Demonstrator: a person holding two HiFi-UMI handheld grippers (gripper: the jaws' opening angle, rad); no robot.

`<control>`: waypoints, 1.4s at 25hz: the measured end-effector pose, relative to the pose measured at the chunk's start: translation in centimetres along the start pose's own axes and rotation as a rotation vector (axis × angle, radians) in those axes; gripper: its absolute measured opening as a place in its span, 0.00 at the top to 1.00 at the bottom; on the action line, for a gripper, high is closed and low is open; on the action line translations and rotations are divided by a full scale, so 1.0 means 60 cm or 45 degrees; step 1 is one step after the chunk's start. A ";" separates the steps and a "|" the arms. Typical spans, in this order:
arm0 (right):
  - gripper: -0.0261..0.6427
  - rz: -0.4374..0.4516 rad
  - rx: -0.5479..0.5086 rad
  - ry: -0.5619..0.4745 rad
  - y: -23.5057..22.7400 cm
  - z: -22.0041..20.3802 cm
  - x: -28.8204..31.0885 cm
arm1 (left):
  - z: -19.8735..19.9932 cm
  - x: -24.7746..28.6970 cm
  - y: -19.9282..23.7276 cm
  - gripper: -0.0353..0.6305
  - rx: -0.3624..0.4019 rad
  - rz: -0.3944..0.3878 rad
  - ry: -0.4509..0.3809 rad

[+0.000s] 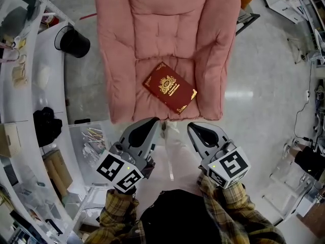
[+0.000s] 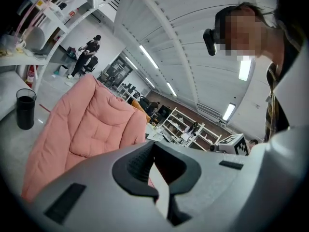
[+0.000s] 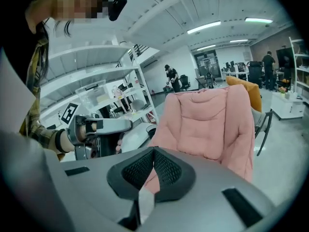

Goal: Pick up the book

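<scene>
Progress: nothing of the pick was done, as I judged it; reaching in, opening, gripping and lifting were all left.
Left gripper (image 1: 151, 122): I had it clenched on nothing, low and just short of the seat's front edge, aimed at the chair (image 1: 117, 60) and dipping slightly.
Right gripper (image 1: 196, 128): jaws were together and empty, level with the left one and apart from it, also short of the front edge.
Book (image 1: 169, 87): it lay flat and askew on the seat, toward the front right, beyond both tips, touched by neither.
</scene>
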State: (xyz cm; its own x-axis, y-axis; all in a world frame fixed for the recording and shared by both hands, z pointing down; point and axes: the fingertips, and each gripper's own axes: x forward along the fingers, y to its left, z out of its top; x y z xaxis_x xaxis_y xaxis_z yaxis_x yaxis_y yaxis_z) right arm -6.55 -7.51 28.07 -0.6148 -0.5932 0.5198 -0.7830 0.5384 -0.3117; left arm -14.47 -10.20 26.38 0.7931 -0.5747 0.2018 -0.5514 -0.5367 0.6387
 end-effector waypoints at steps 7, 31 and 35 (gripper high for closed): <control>0.93 0.019 0.015 0.064 -0.042 -0.053 0.040 | -0.090 0.050 0.050 0.94 -0.097 -0.012 0.091; 0.93 -0.037 0.077 0.154 -0.184 -0.234 0.197 | -0.336 0.157 0.259 0.94 -0.272 0.091 0.227; 0.93 -0.039 0.088 0.164 -0.205 -0.249 0.217 | -0.385 0.174 0.287 0.94 -0.328 0.105 0.266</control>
State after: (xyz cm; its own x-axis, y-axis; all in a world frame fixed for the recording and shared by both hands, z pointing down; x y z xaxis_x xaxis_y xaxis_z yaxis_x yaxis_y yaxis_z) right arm -3.53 -12.92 50.53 -0.5768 -0.5248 0.6260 -0.8085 0.4764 -0.3456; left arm -9.72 -11.17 56.63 0.7993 -0.4562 0.3912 -0.5533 -0.3047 0.7752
